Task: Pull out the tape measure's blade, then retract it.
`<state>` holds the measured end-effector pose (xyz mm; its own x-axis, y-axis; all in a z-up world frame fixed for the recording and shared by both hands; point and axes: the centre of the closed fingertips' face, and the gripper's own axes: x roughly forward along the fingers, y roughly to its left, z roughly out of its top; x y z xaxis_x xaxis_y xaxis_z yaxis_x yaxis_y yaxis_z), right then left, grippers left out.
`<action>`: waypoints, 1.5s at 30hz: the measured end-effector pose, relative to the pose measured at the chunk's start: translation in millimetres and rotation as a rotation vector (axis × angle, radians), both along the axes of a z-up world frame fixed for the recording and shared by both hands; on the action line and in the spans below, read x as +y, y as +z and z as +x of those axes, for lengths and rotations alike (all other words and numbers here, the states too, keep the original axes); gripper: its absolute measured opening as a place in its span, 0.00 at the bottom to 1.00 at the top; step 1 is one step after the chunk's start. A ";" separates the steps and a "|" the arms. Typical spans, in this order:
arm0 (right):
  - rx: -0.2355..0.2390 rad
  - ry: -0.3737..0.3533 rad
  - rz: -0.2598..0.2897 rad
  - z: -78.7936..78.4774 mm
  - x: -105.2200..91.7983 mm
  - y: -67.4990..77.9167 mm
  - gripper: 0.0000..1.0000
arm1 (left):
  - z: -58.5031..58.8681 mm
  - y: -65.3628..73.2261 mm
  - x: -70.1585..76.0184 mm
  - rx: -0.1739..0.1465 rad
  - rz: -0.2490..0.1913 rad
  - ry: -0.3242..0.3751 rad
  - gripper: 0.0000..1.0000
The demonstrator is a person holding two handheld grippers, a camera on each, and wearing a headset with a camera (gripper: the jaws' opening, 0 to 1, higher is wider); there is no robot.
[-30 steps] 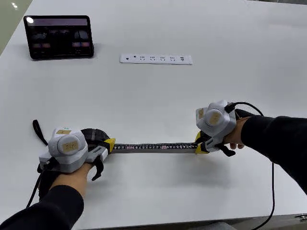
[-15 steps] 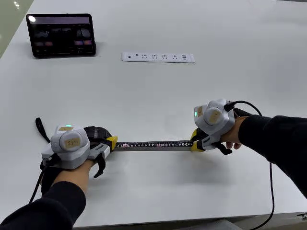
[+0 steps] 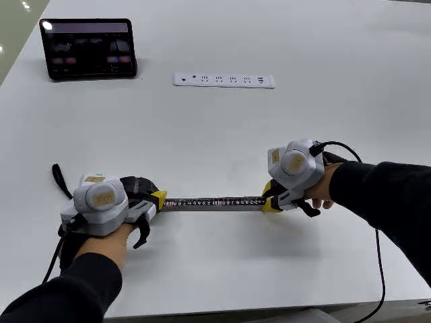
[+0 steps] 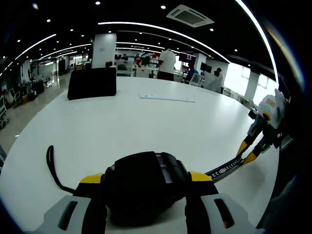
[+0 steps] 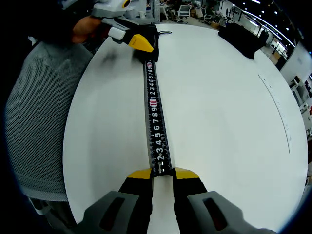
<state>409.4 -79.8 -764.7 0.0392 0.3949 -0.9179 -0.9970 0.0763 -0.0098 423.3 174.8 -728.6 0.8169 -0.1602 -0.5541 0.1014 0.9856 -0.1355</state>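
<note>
A black tape measure case lies on the white table, and my left gripper is shut on it. Its dark blade with white numerals runs to the right, low over the table. My right gripper is shut on the blade's end, near the 1 mark. A black wrist strap trails from the case to the left.
A dark tablet stands at the table's far left, and a white power strip lies beyond the middle. A black cable trails off the right gripper toward the near edge. People stand far behind the table in the left gripper view.
My right gripper has moved left toward the case, so the visible blade is shorter. The left gripper and the case have held still.
</note>
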 end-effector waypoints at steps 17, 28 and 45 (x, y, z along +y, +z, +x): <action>-0.005 0.006 0.027 2.1 17.3 2.8 0.11 | 0.9 0.5 -0.2 0.006 -0.002 0.005 0.61; -0.005 0.010 0.042 1.8 30.0 2.7 0.11 | 1.6 -0.4 -0.4 0.009 -0.006 0.008 0.61; 0.000 0.012 0.057 -1.3 46.1 4.1 0.11 | 2.6 -0.1 0.1 0.011 -0.013 0.006 0.61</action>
